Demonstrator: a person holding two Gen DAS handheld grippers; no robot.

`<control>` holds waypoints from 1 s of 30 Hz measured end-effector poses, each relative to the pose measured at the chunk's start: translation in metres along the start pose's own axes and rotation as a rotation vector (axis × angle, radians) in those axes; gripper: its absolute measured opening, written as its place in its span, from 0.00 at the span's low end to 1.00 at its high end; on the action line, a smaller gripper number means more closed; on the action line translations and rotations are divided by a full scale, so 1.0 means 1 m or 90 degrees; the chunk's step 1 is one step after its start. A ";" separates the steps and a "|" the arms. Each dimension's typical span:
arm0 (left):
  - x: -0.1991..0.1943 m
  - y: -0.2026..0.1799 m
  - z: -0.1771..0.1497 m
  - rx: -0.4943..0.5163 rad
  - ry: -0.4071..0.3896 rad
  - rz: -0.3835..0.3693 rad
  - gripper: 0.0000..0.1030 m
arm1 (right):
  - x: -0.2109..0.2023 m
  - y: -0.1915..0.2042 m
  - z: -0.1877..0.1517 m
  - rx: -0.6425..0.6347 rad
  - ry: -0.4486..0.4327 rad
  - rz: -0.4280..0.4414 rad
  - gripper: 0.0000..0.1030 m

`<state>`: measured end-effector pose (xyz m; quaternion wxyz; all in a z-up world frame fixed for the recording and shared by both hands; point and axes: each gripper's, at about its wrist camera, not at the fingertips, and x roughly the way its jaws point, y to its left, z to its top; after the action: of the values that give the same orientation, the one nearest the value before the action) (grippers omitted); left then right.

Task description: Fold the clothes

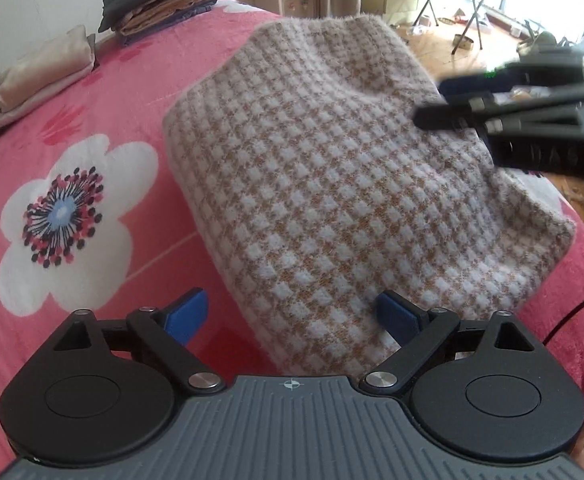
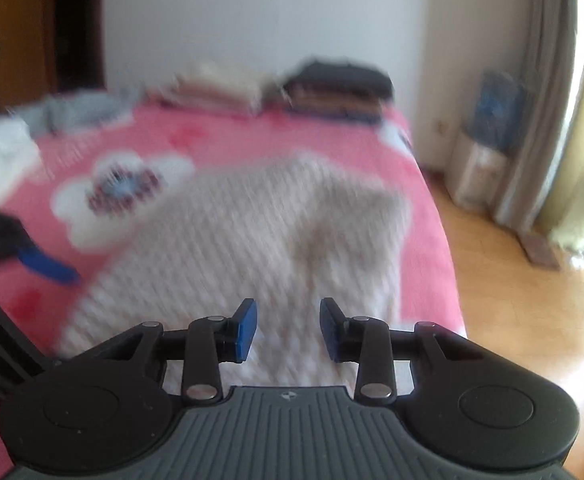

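Left gripper (image 1: 290, 312): jaws wide apart, empty, straddling the near edge of the folded checked sweater (image 1: 331, 184) at the bed's (image 1: 92, 92) right edge. Right gripper (image 2: 288, 328): jaws parted, empty. Any further fold needs both corners pinched evenly.

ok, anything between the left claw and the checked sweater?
Nothing visible. The left claw is open, and the checked sweater on the pink bedspread already lies between its blue fingers. The right claw is also open over the sweater's other side, not blocking.
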<state>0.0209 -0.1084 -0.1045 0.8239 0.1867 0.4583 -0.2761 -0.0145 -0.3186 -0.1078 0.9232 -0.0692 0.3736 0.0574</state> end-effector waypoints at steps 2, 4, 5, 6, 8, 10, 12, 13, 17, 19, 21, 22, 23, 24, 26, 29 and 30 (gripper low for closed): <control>0.001 -0.001 0.001 -0.002 0.004 0.000 0.90 | 0.002 0.002 0.006 -0.003 0.004 0.000 0.36; 0.001 -0.002 0.001 0.001 0.008 0.003 0.90 | 0.004 0.004 0.011 -0.007 0.008 0.000 0.36; 0.000 -0.003 0.002 0.003 0.010 0.004 0.90 | 0.005 0.005 0.014 -0.008 0.010 0.000 0.36; 0.000 -0.003 0.002 0.005 0.012 0.007 0.90 | 0.006 0.006 0.017 -0.010 0.012 0.000 0.36; 0.000 -0.004 0.003 0.008 0.013 0.010 0.90 | 0.008 0.008 0.022 -0.013 0.016 0.000 0.36; 0.000 -0.003 0.003 0.005 0.015 0.008 0.90 | 0.010 0.009 0.023 -0.010 0.014 0.003 0.36; 0.001 -0.003 0.004 0.000 0.017 0.007 0.90 | 0.013 0.009 0.025 -0.007 0.011 0.005 0.36; 0.001 -0.003 0.005 -0.001 0.018 0.007 0.90 | 0.015 0.010 0.025 -0.006 0.010 0.007 0.36; 0.001 -0.004 0.007 -0.003 0.026 0.011 0.90 | 0.020 0.011 0.028 0.000 0.006 0.012 0.36; 0.001 -0.004 0.008 -0.003 0.029 0.013 0.90 | 0.023 0.011 0.030 0.003 0.004 0.015 0.36; 0.002 -0.005 0.009 -0.001 0.030 0.015 0.90 | 0.026 0.012 0.031 0.006 0.001 0.018 0.36; 0.002 -0.005 0.009 -0.001 0.031 0.016 0.90 | 0.028 0.012 0.032 0.008 0.000 0.019 0.36; 0.002 -0.005 0.010 -0.003 0.032 0.016 0.90 | 0.029 0.012 0.032 0.009 -0.001 0.020 0.36; 0.002 -0.005 0.009 -0.003 0.032 0.017 0.90 | 0.030 0.013 0.033 0.011 -0.002 0.022 0.36; 0.003 -0.005 0.009 -0.003 0.032 0.017 0.91 | 0.033 0.013 0.034 0.014 -0.004 0.024 0.36; 0.003 -0.005 0.009 -0.005 0.034 0.018 0.91 | 0.035 0.013 0.035 0.015 -0.007 0.025 0.37; 0.003 -0.005 0.009 -0.006 0.035 0.018 0.91 | 0.035 0.013 0.034 0.016 -0.008 0.025 0.37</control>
<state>0.0253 -0.1182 -0.1029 0.8159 0.1964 0.4793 -0.2571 0.0315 -0.2976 -0.1086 0.9249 -0.0501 0.3700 0.0714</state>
